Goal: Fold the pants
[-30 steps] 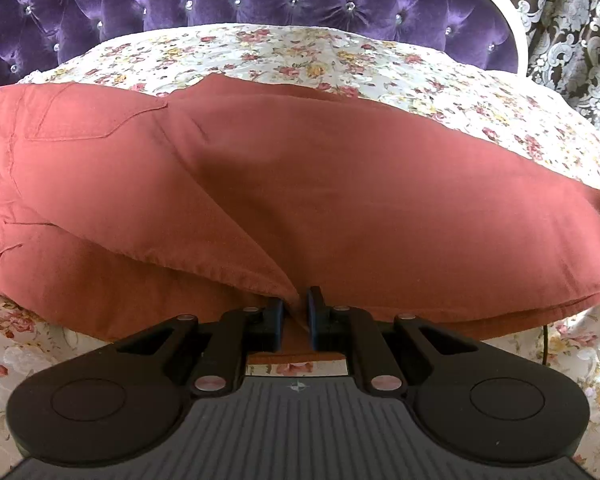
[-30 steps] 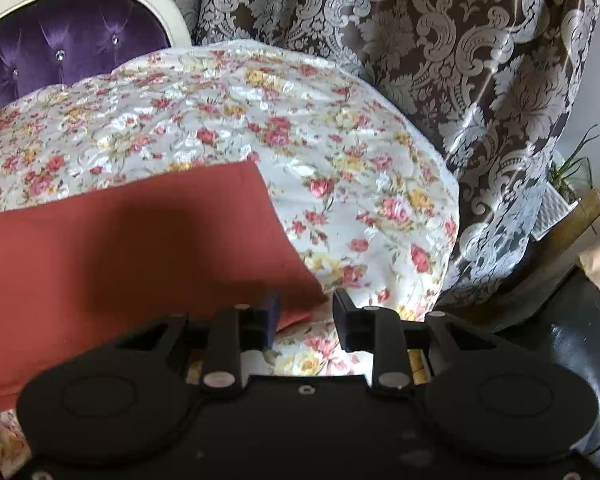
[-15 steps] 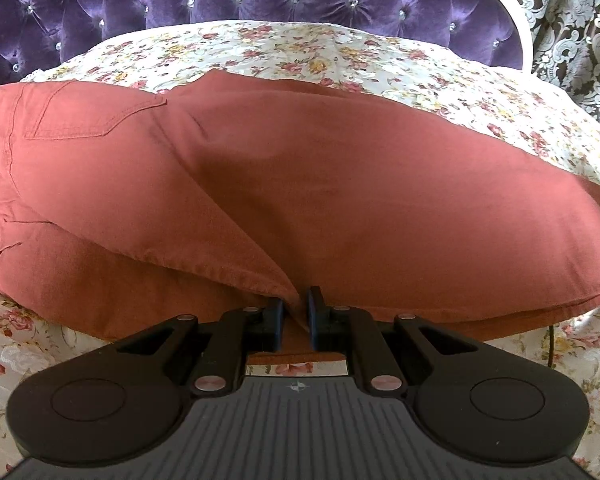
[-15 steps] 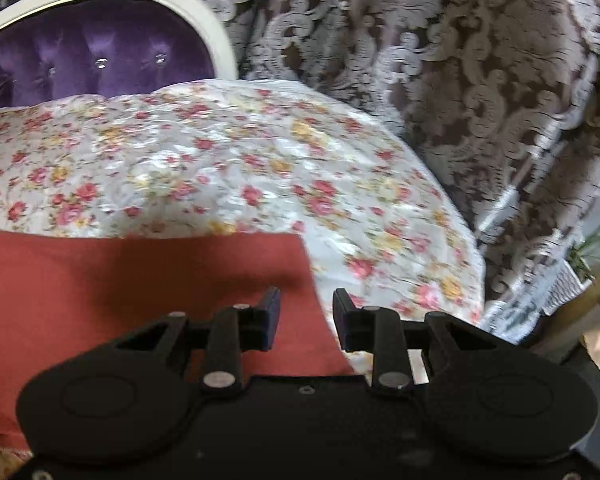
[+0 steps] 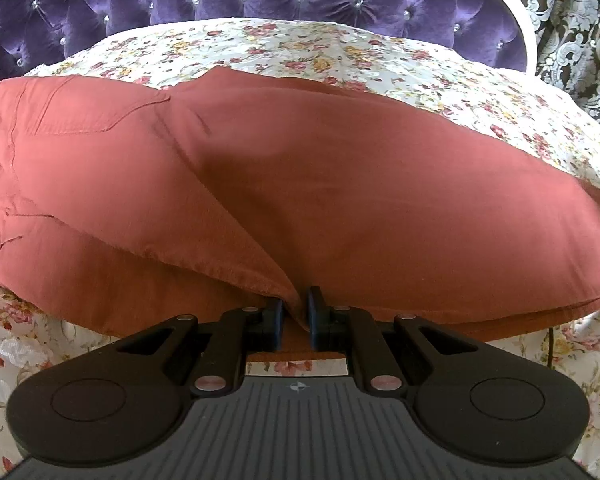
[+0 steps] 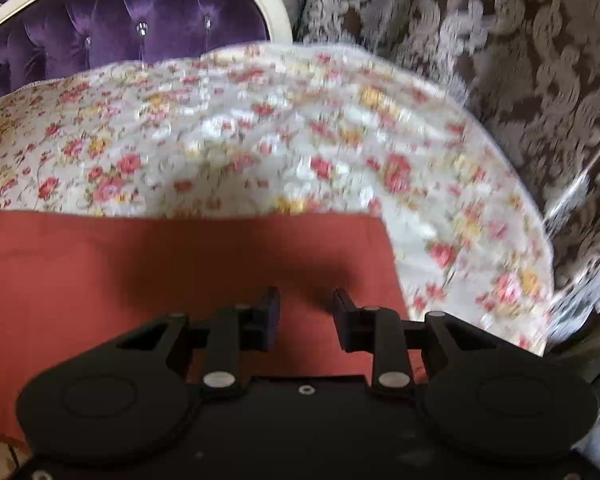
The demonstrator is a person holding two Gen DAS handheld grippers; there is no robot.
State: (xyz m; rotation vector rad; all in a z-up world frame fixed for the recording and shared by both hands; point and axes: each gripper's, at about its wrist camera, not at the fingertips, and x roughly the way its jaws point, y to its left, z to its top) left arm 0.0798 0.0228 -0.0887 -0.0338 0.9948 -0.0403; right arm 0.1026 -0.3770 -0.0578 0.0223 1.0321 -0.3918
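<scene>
Currently the left tool (image 5: 294,312) is clamped on a fold of the rust-red pants (image 5: 340,200) lying on the bed (image 5: 300,44); the right tool (image 6: 306,312) hovers, jaws apart, above the leg end (image 6: 204,248).

**Left gripper clamped, right gripper parted**

The left gripper (image 5: 294,312) sits at the lower centre of its frame, pointing steeply downward, its jaws pinched together on a fold of the pants (image 5: 340,200). The right gripper (image 6: 306,312), lower centre of its blurred frame, has jaws parted with a clear gap, hovering over cloth, nothing gripped.
</scene>
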